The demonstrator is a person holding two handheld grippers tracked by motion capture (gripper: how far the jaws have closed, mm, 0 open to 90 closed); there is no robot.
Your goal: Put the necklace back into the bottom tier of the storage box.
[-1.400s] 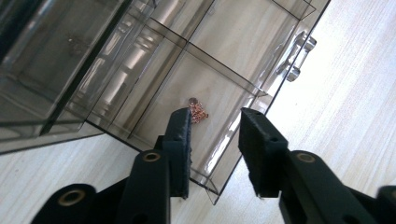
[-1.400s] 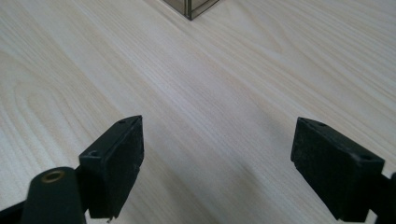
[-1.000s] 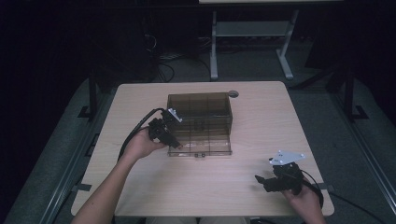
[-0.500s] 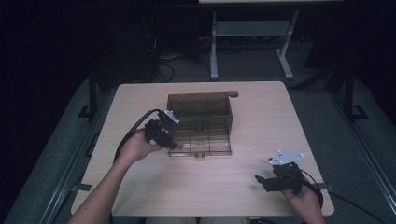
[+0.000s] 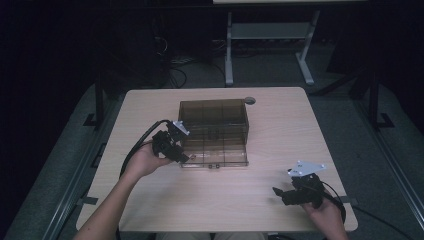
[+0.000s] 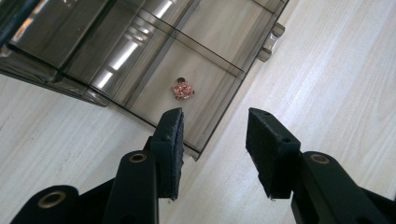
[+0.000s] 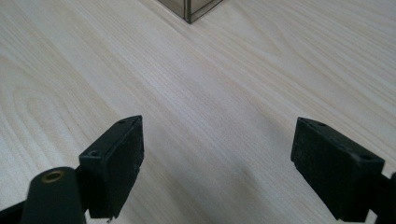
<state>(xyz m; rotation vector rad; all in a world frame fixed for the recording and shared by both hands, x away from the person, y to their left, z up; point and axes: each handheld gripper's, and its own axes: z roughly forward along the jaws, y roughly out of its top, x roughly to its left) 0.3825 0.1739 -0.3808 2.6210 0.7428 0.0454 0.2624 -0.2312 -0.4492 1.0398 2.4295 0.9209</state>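
Here, a smoky see-through compartment box (image 5: 215,131) sits mid-table on the pale wooden table (image 5: 150,210), its lid standing open at the back. In the left gripper view a small pinkish-copper bead cluster (image 6: 182,88) lies in one compartment near the box's front corner, with a tiny dark piece just beside it. No writing can be read on anything. The left gripper (image 5: 181,157) hovers at the box's front left corner; its jaws have just been opening and now stand half apart, with nothing between them. Compared with a second ago, this hand has drawn back slightly toward the corner. The right gripper (image 5: 278,192) gapes wide over bare wood near the table's front right, well apart from the box.
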